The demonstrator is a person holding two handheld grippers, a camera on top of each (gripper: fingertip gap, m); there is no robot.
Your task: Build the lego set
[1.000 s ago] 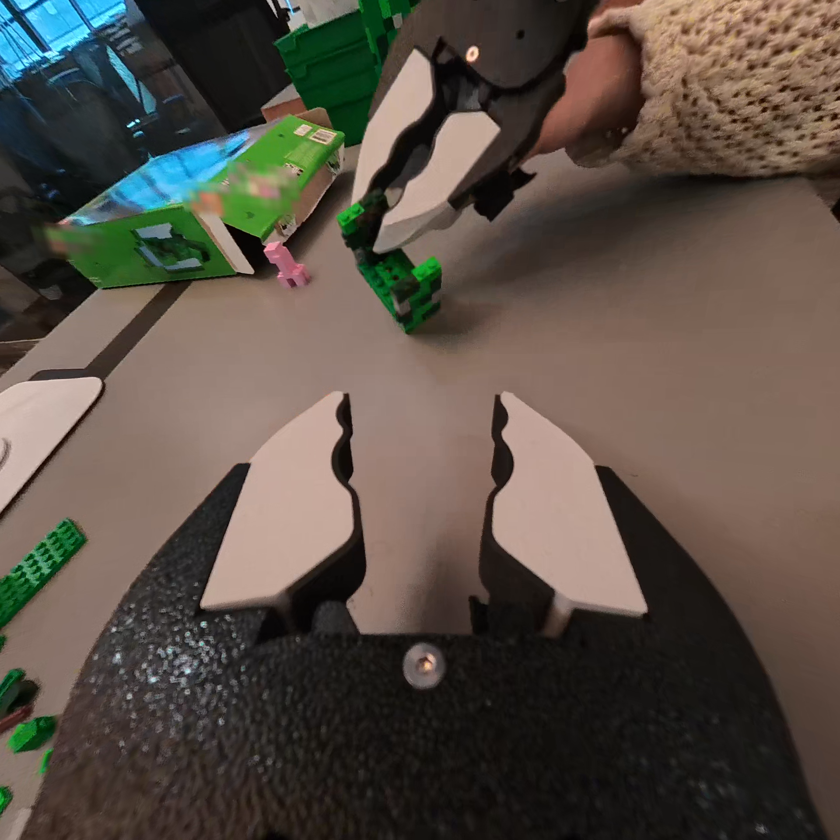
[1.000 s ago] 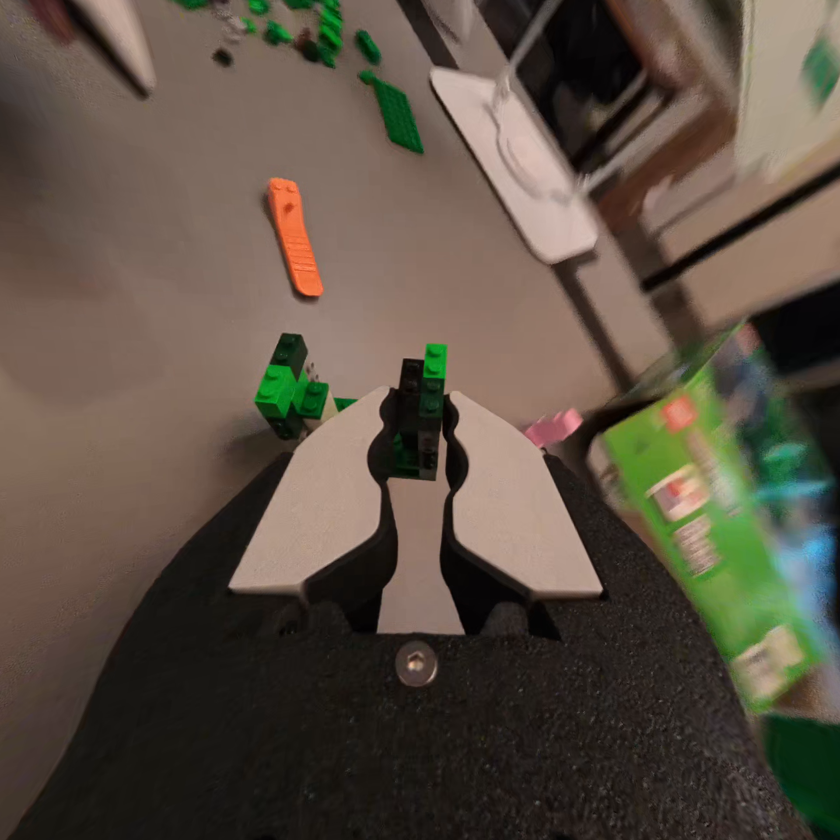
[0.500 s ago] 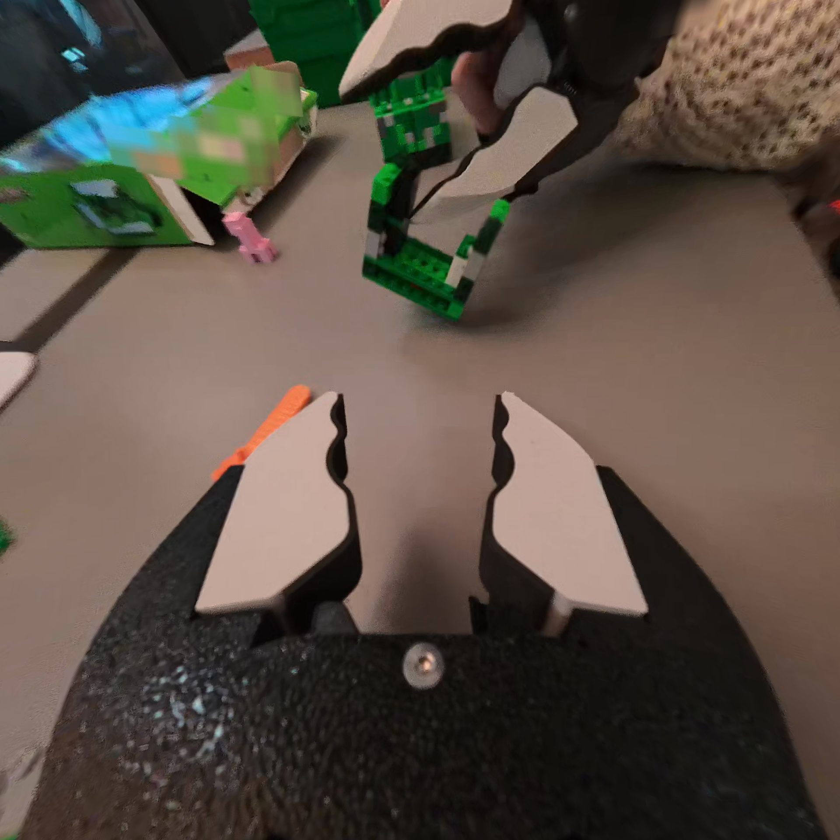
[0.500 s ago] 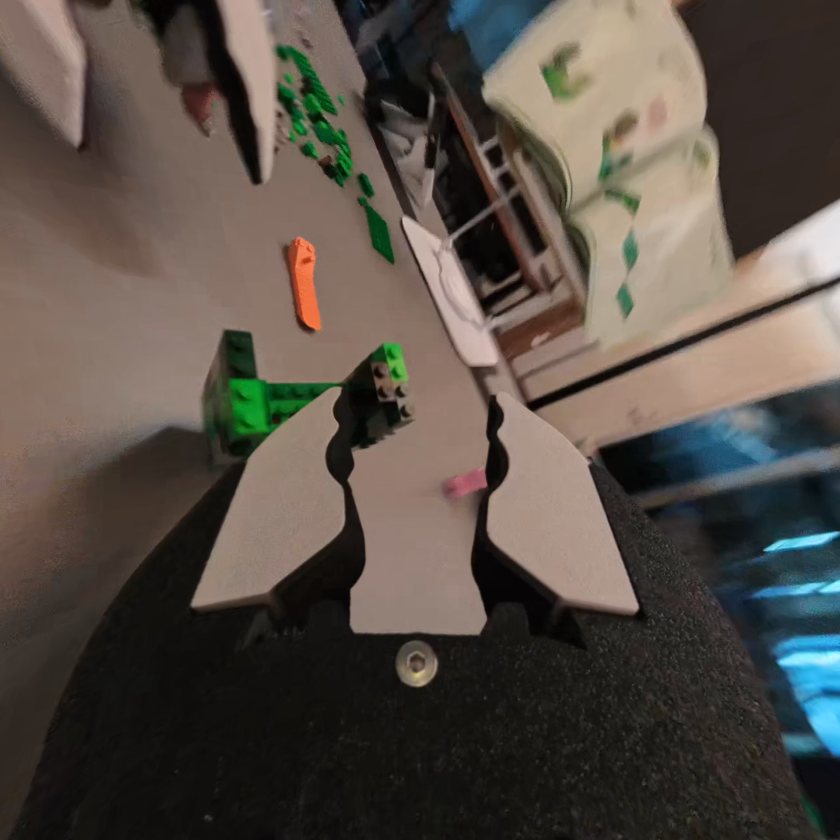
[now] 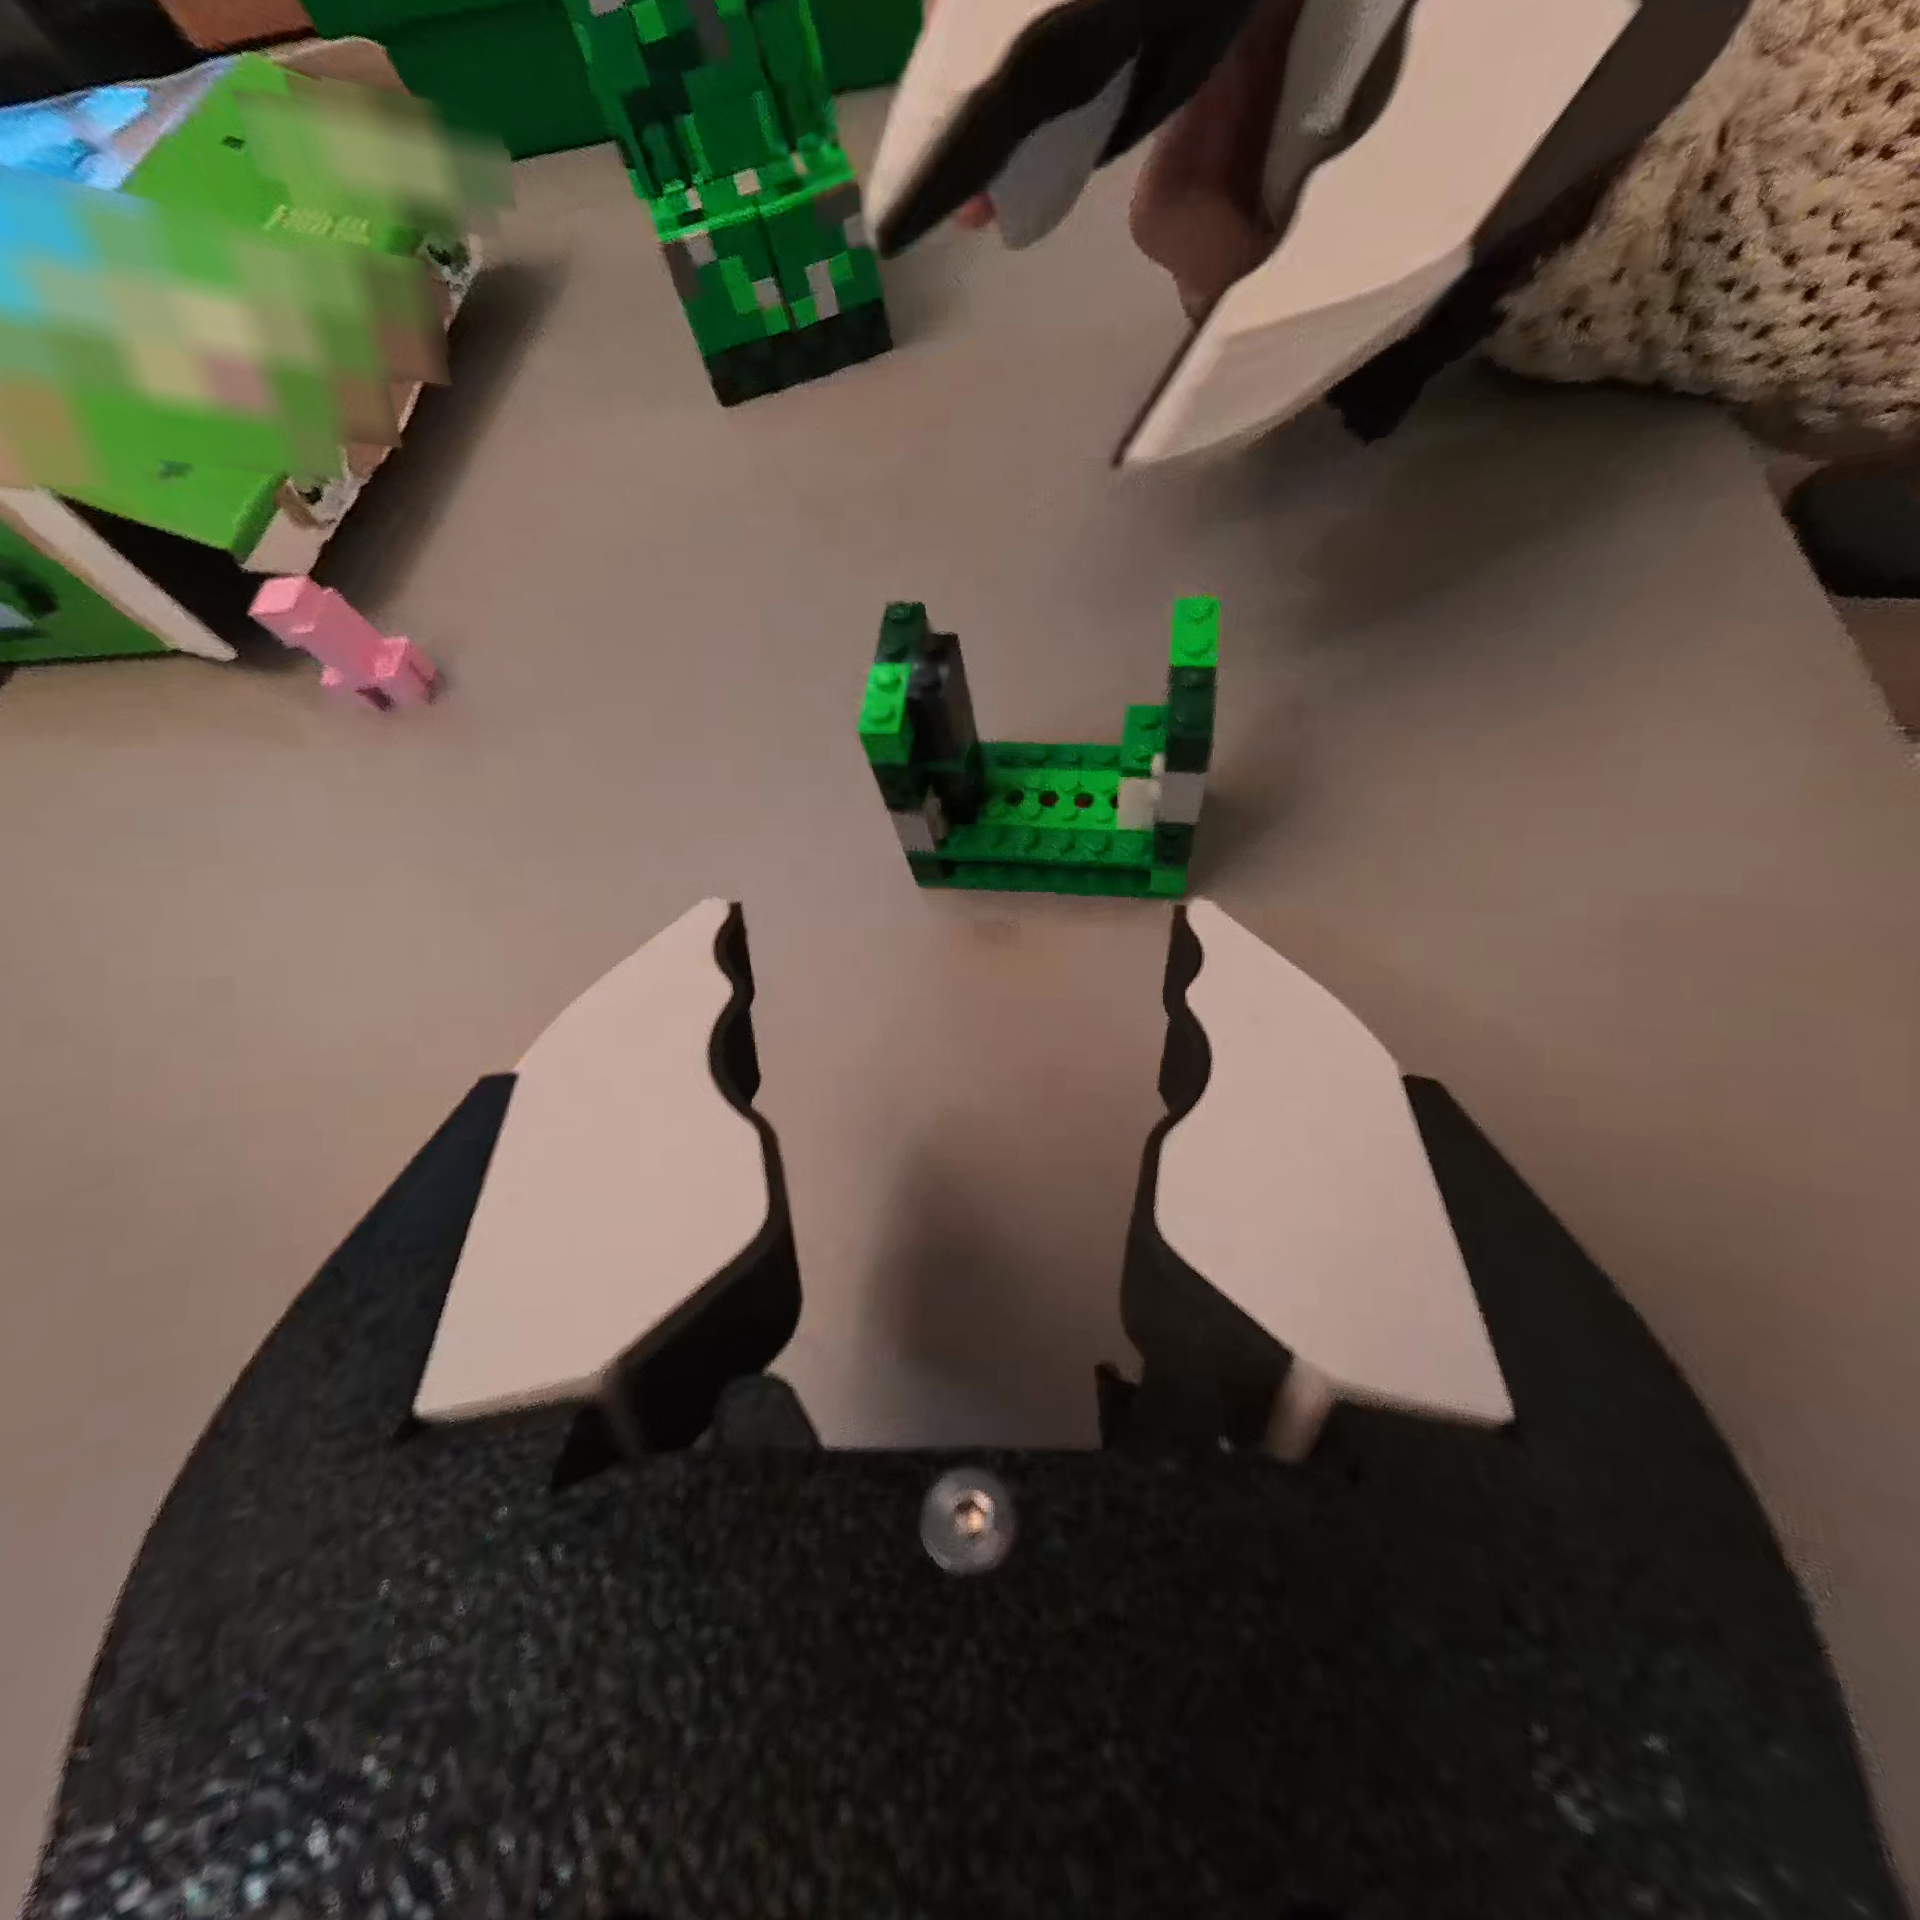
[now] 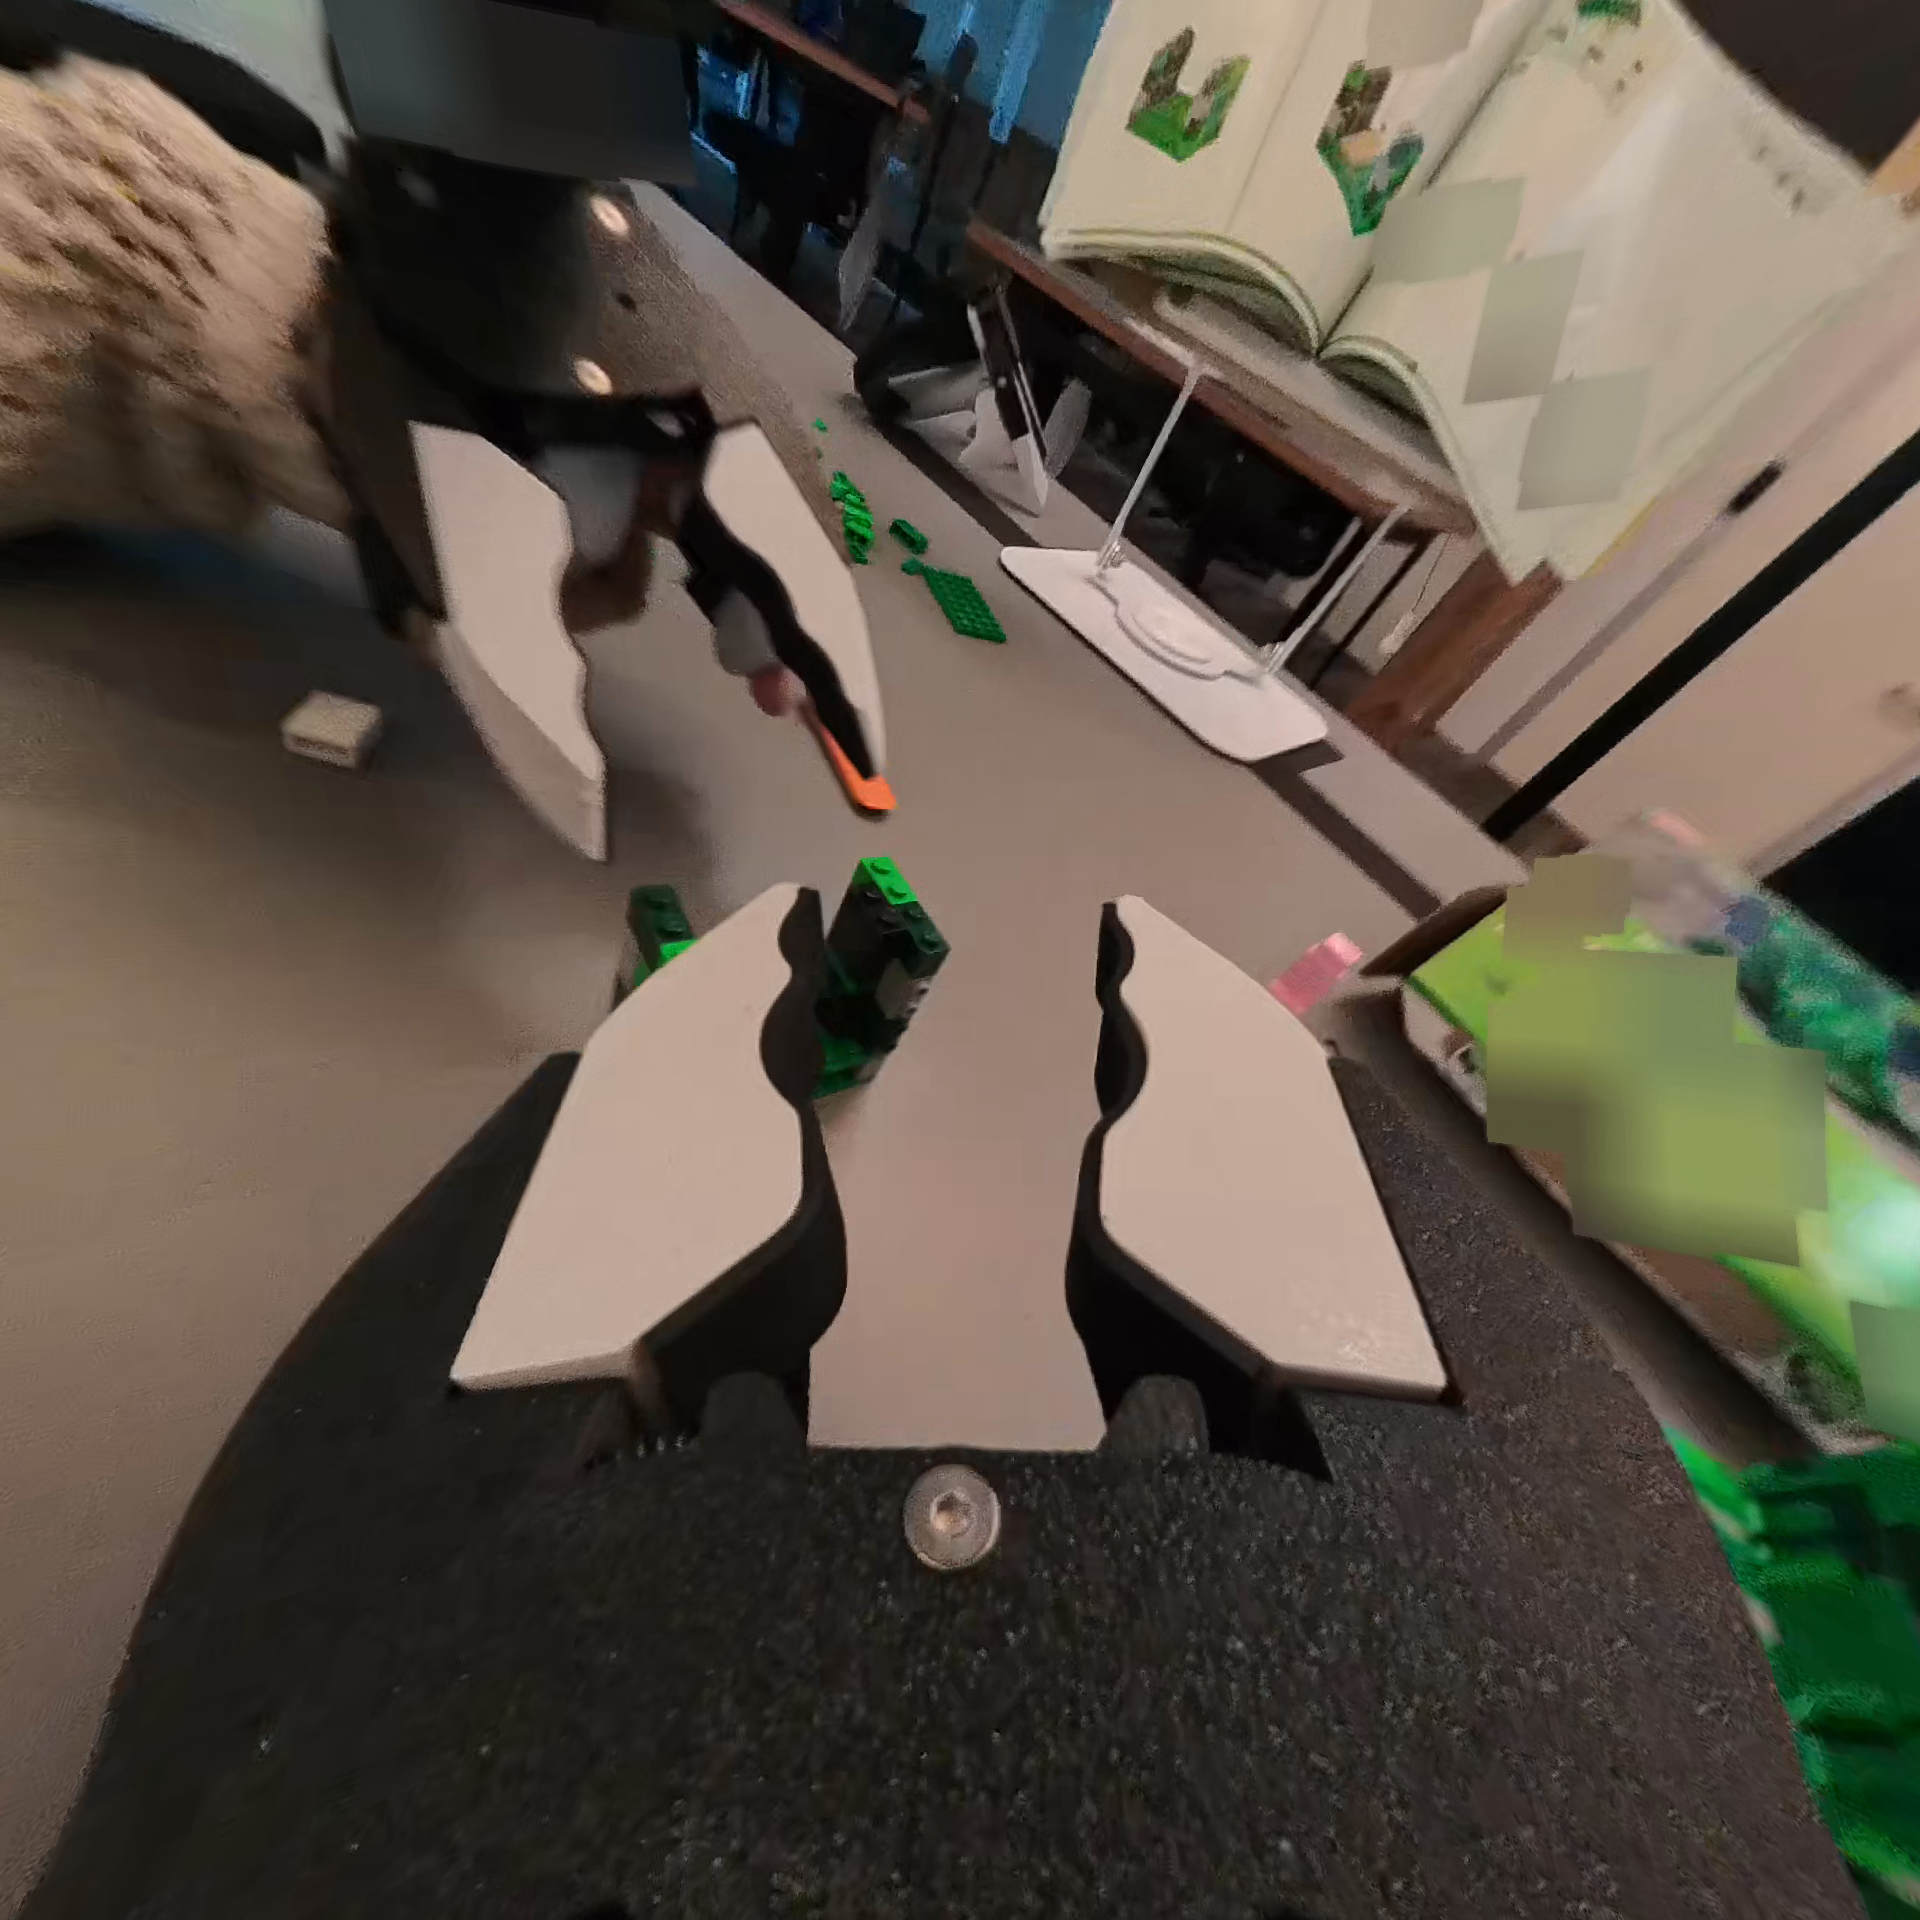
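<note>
The green lego build (image 5: 1044,774) stands on the table, just ahead of both released, empty hand-held grippers.

Green box (image 5: 208,343) partly mosaicked, cut off at left edge; orange tool (image 6: 857,774) half hidden behind left gripper (image 6: 665,665); tall green figure (image 5: 748,197) cropped at top.

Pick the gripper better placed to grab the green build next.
Left, probably. The left gripper is open and faces the U-shaped build squarely. The right gripper, also open, has it off by its left finger.
</note>
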